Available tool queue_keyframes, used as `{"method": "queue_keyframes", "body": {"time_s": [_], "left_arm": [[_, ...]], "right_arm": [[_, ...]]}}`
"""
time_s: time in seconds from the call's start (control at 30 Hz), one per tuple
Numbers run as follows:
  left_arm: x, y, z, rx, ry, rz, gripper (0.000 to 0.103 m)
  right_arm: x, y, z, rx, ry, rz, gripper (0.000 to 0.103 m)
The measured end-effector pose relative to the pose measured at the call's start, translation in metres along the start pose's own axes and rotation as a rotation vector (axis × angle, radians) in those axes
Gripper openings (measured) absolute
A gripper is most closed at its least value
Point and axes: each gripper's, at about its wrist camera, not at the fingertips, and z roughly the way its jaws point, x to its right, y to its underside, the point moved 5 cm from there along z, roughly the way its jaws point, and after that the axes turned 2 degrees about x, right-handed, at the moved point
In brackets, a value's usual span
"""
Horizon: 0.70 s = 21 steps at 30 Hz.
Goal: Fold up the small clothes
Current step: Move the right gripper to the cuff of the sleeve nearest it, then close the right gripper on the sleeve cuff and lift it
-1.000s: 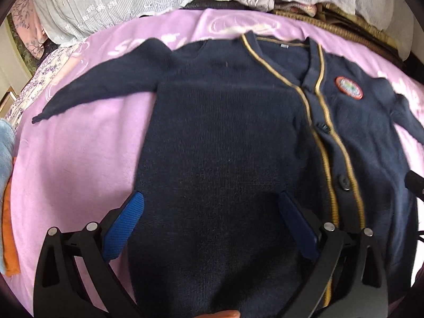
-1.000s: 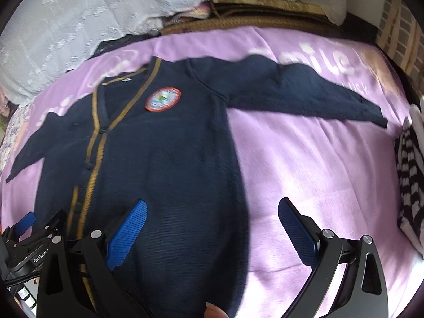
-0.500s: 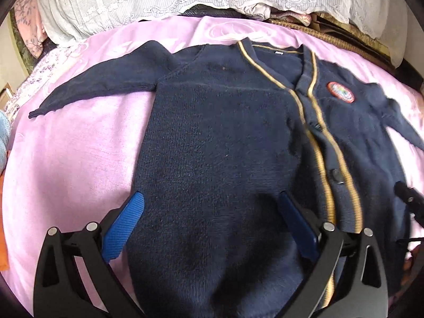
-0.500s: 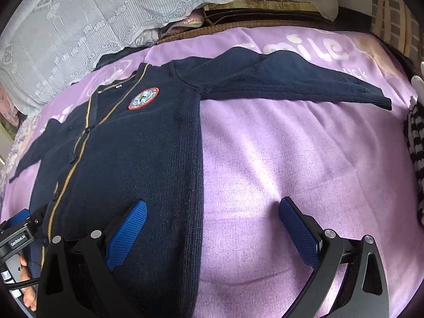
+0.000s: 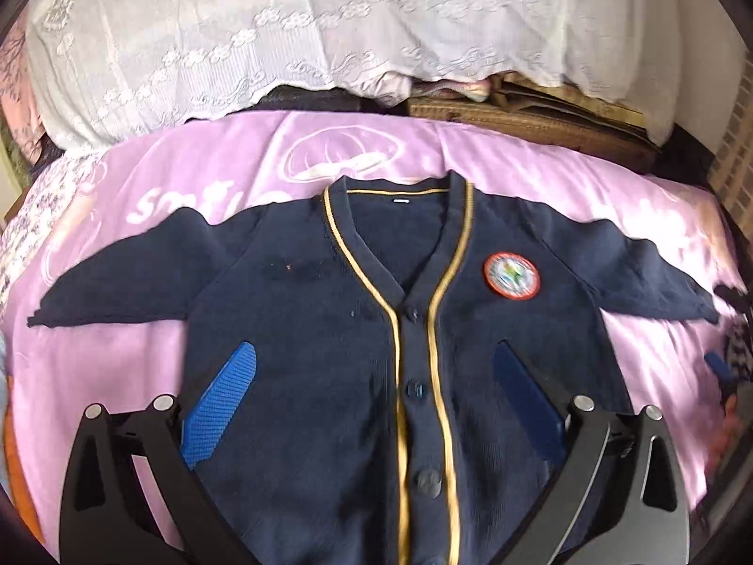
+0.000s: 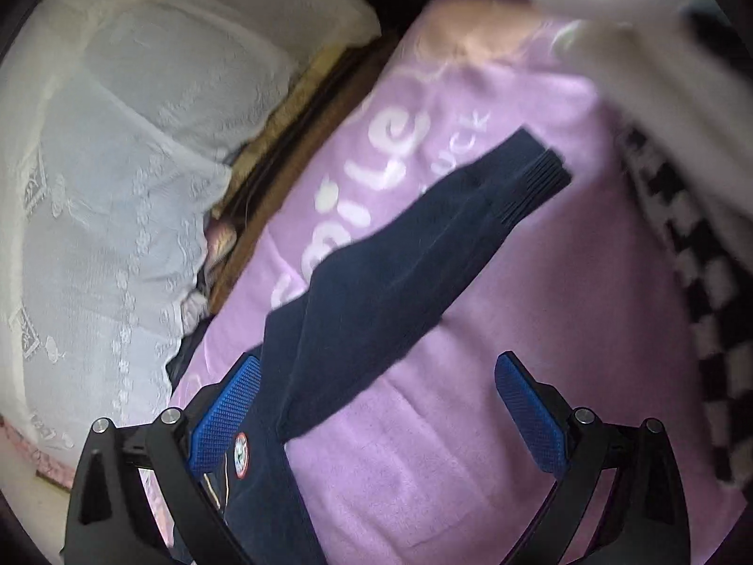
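One navy cardigan (image 5: 329,376) lies flat, face up, on the pink blanket (image 5: 141,362) of the bed, both sleeves spread wide. Three buttons show down its front, one round badge (image 5: 512,276) on the chest. Left tool (image 5: 376,405) hovers above it, spread wide, empty. Right tool (image 6: 376,416), agape too, holds nothing over one sleeve (image 6: 400,273).

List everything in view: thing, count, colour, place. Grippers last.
cardigan: one, navy with yellow trim, flat on the blanket, sleeves spread
badge: one, red-rimmed, on the cardigan's chest
blanket: one, lilac with white print, under the cardigan
lace cloth: one, white, beyond the blanket
checked cloth: one, black and white, at the blanket's right edge
left gripper: open, blue fingers over the cardigan's body
right gripper: open, over the right sleeve
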Motion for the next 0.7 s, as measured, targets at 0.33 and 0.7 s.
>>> {"method": "queue_keyframes", "body": {"time_s": [0.33,0.7], "left_arm": [[-0.014,0.025,0.069,-0.146,0.0,-0.118,0.099],[-0.013,0.02,0.079,-0.135,0.002,-0.096,0.099]], "right_arm": [[0.007,-0.016,0.045,0.071,0.069,-0.025,0.084],[0.037,-0.049,0.055,0.26,0.175,0.09,0.023]]}}
